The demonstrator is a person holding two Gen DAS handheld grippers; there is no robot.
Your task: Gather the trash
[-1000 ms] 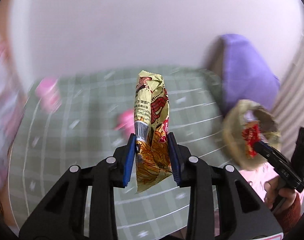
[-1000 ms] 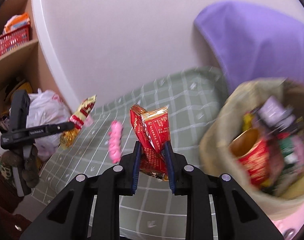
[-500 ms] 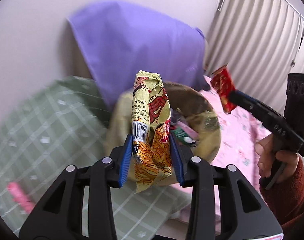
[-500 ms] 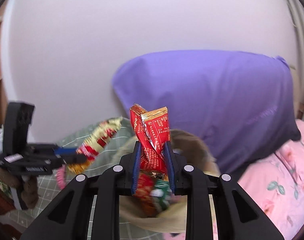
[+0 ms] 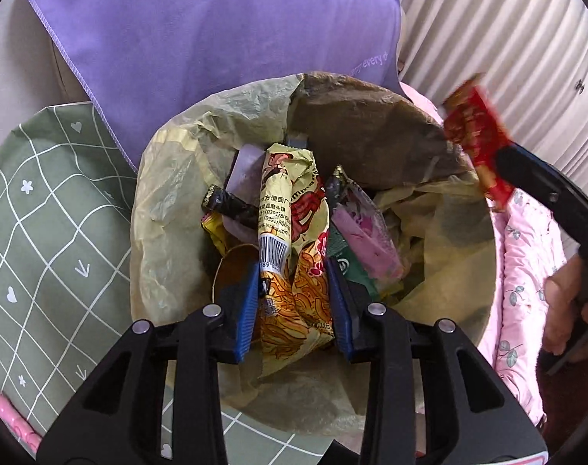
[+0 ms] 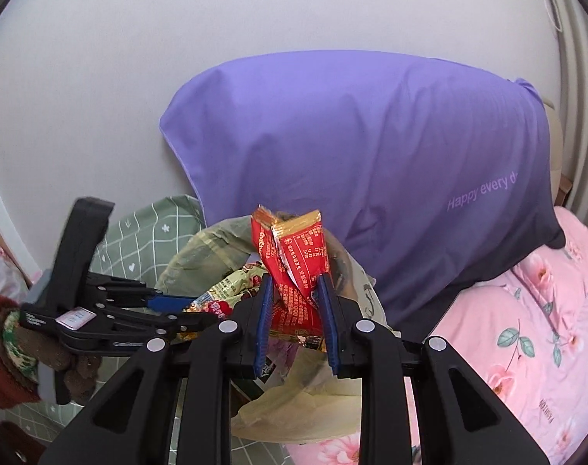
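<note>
A bin lined with a yellowish bag (image 5: pixel 166 178) stands open below me, with several wrappers inside. My left gripper (image 5: pixel 292 283) points down into its mouth, shut on a yellow noodle-snack wrapper (image 5: pixel 290 201) that hangs over the trash. In the left wrist view my right gripper (image 5: pixel 503 162) comes in from the right, above the bin's far right rim, with a red wrapper (image 5: pixel 476 131) in it. The right wrist view shows that gripper (image 6: pixel 294 290) shut on the red wrapper (image 6: pixel 298 248), the bin (image 6: pixel 201 248) just beyond it, and the left gripper (image 6: pixel 185 308) with its yellow wrapper (image 6: pixel 232 286) to the left.
A purple pillow (image 6: pixel 371 135) leans on the wall behind the bin. Green checked cloth (image 5: pixel 42 213) lies left of it, with a pink item (image 5: pixel 11 422) at its near edge. Pink floral bedding (image 6: pixel 526 310) lies to the right, and a pleated curtain (image 5: pixel 507 38) beyond.
Both grippers have swung from over the green cloth to the bin, each keeping its wrapper. The left now tips down over the bin's mouth; the right has risen beside the rim.
</note>
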